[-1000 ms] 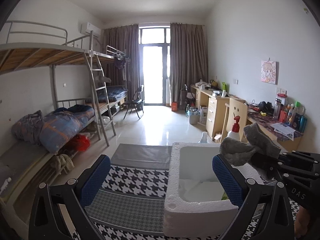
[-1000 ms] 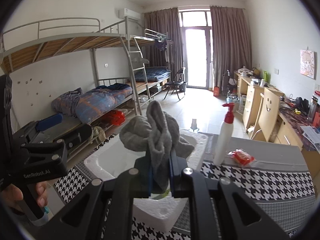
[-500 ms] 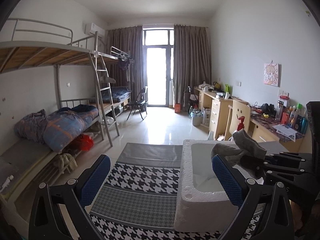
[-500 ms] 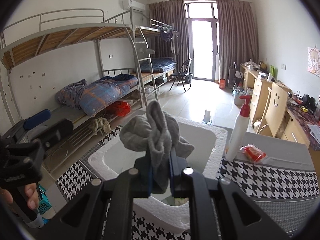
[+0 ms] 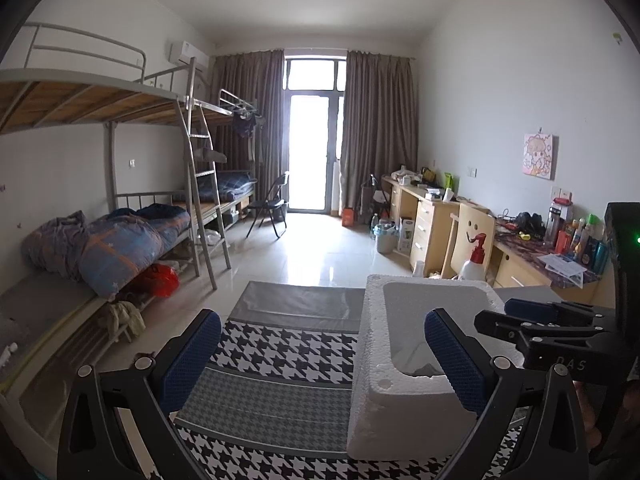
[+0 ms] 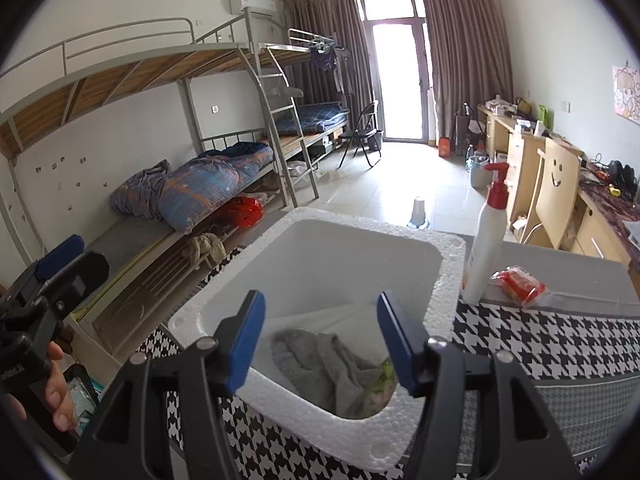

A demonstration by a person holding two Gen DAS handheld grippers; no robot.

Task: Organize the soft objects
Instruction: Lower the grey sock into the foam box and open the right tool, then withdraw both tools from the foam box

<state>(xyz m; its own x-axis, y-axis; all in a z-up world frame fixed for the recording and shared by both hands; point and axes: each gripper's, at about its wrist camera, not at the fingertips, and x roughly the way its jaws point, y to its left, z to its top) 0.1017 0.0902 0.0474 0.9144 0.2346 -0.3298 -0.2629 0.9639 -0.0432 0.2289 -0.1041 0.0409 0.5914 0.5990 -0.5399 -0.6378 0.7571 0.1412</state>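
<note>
A white foam box [image 6: 448, 276] stands on the houndstooth table; it also shows in the left wrist view [image 5: 400, 408]. A grey cloth [image 6: 324, 364] lies inside it, beside a green-patterned soft item [image 6: 380, 380]. My right gripper [image 6: 320, 340] is open and empty, just above the box's near rim over the cloth. It also shows from the side in the left wrist view [image 5: 520, 316]. My left gripper [image 5: 320, 360] is open and empty, left of the box above the table.
A white pump bottle with a red top [image 6: 486, 240] stands right of the box, with a red packet [image 6: 518, 282] beside it. The houndstooth cloth [image 5: 280, 352] covers the table. Bunk beds stand on the left, desks on the right.
My right gripper opened and let go of the grey cloth, which dropped into the foam box. The left gripper drifted slightly; the box now sits further right in its view.
</note>
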